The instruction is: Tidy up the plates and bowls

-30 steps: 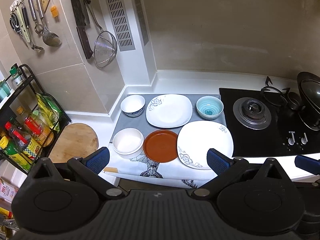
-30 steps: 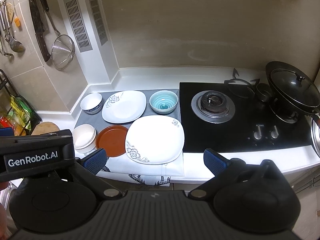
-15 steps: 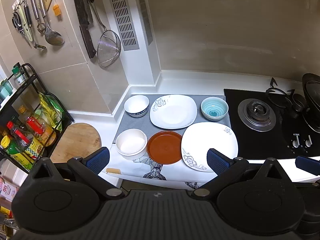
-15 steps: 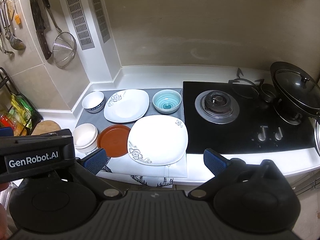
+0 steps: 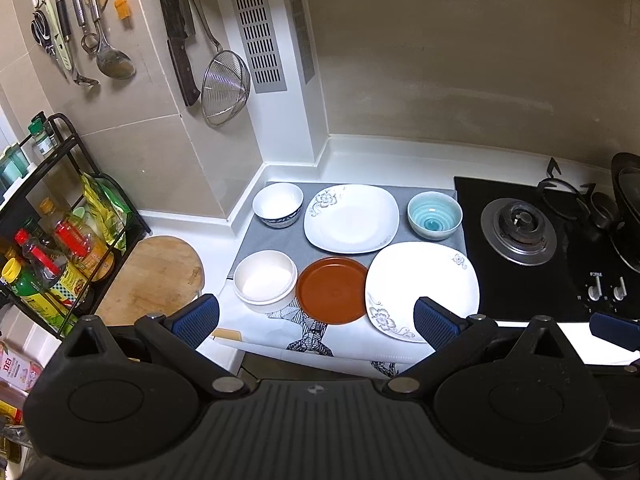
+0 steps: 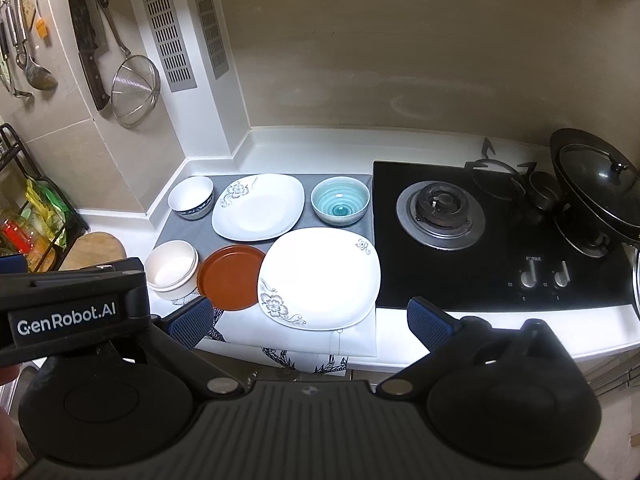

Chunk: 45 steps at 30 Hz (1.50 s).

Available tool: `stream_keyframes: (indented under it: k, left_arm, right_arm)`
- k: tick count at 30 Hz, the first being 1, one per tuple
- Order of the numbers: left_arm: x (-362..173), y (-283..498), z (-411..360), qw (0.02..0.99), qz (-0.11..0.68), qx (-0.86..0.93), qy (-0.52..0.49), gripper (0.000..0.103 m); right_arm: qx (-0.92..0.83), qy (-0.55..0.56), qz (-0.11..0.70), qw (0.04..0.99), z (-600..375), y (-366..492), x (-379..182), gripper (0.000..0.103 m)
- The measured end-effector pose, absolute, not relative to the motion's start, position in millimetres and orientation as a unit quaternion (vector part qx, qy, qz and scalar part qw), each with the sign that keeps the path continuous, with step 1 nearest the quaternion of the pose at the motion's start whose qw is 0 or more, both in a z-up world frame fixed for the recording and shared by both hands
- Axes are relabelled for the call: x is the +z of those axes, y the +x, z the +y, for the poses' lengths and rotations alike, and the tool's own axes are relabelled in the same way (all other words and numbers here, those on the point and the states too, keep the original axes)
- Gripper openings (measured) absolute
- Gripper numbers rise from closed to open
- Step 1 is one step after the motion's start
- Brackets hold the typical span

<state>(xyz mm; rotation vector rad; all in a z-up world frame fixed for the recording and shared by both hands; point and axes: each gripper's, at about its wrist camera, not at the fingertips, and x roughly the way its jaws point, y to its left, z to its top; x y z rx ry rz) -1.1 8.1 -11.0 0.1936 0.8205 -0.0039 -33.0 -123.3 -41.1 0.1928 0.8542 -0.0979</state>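
Left wrist view. Left gripper (image 5: pixel 316 320): jaws spread wide, nothing between them, held above the near edge of the worktop (image 5: pixel 400 160). Grey mat (image 5: pixel 280 246) beyond it carries six pieces in two rows
- Far row, left to right: white bowl with blue base (image 5: pixel 277 204); square white plate with floral corner (image 5: pixel 351 218); teal striped bowl (image 5: pixel 434 215)
- Near row, left to right: cream bowl (image 5: pixel 265 281), just ahead of the left fingertip; brown round plate (image 5: pixel 332 289), straight ahead between the fingers; large square floral plate (image 5: pixel 422 290), its near edge partly behind the right fingertip
- Gas hob (image 5: pixel 520 232) to the right of the mat; round wooden board (image 5: pixel 154 276) and bottle rack (image 5: pixel 60 240) to the left

Right wrist view. Right gripper (image 6: pixel 312 320): jaws likewise wide apart and empty, above the worktop edge
- Large square floral plate (image 6: pixel 320 278) straight ahead between the fingers
- Brown round plate (image 6: pixel 230 276) touching it on the left; cream bowl (image 6: pixel 172 269) further left, beyond the left fingertip
- Body of the left gripper (image 6: pixel 68 312) fills the lower left
- Lidded black wok (image 6: pixel 596 184) on the far burner
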Motion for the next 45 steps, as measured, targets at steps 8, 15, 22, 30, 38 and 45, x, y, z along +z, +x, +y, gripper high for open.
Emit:
stream_keyframes:
  k: [8, 15, 22, 30, 38, 45]
  left_arm:
    - [-17.2, 3.1, 6.5, 0.907, 0.41, -0.002, 0.096, 0.103]
    - [-27.6, 12.3, 7.0, 0.901, 0.421, -0.004, 0.099, 0.103]
    - [-52.1, 28.8, 14.6, 0.891, 0.444, -0.026, 0.089, 0.103]
    - [-105.2, 61.4, 42.6, 0.878, 0.47, -0.081, 0.044, 0.103]
    - [-163.6, 119.1, 92.3, 0.863, 0.478, -0.162, -0.014, 0.102]
    - [-224.0, 215.7, 112.1, 0.797, 0.566, -0.205, -0.032, 0.055]
  right_arm:
    - [-0.044, 0.097, 0.424, 0.899, -123.3, -29.1, -48.3, 0.103]
    - [-0.047, 0.101, 0.436, 0.893, -122.7, -21.9, -59.8, 0.103]
    - [-0.061, 0.081, 0.453, 0.886, -116.6, -7.1, -76.9, 0.103]
    - [-0.068, 0.08, 0.493, 0.864, -102.4, 23.5, -128.0, 0.103]
    - [-0.004, 0.157, 0.519, 0.84, -104.1, 73.0, -191.6, 0.103]
    - [-0.02, 0.089, 0.436, 0.895, -102.4, 93.8, -189.7, 0.103]
